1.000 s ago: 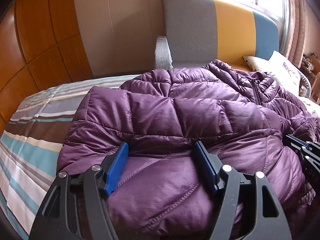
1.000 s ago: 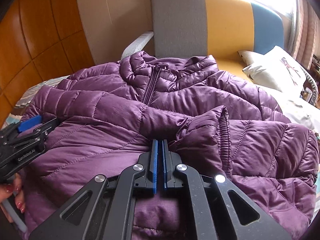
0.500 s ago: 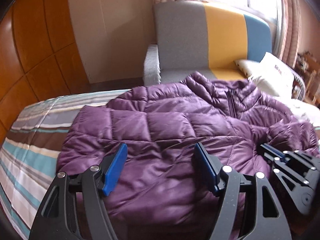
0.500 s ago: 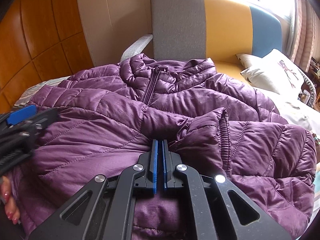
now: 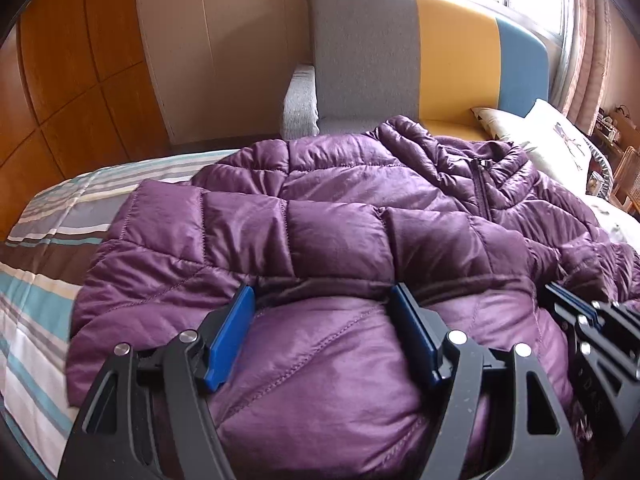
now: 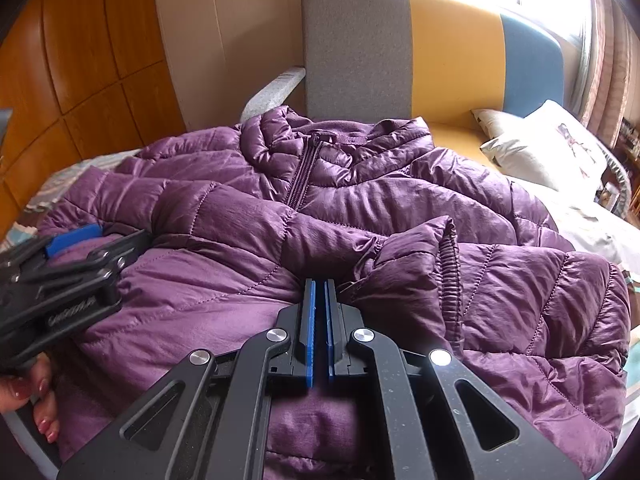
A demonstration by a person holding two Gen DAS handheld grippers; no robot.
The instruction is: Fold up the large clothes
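We see the purple puffer jacket (image 5: 340,216) spread over the striped bedspread (image 5: 44,240), its collar toward the grey, yellow and blue sofa (image 5: 416,52). Our left gripper (image 5: 324,308) is spread wide, its blue pads straddling a puffy fold at the jacket's near edge without pinching it. Our right gripper (image 6: 319,288) is clenched, pads nearly together at the jacket beside the elastic cuff (image 6: 448,264); whether fabric is caught between them we cannot tell. A white pillow (image 6: 560,148) lies on the sofa.
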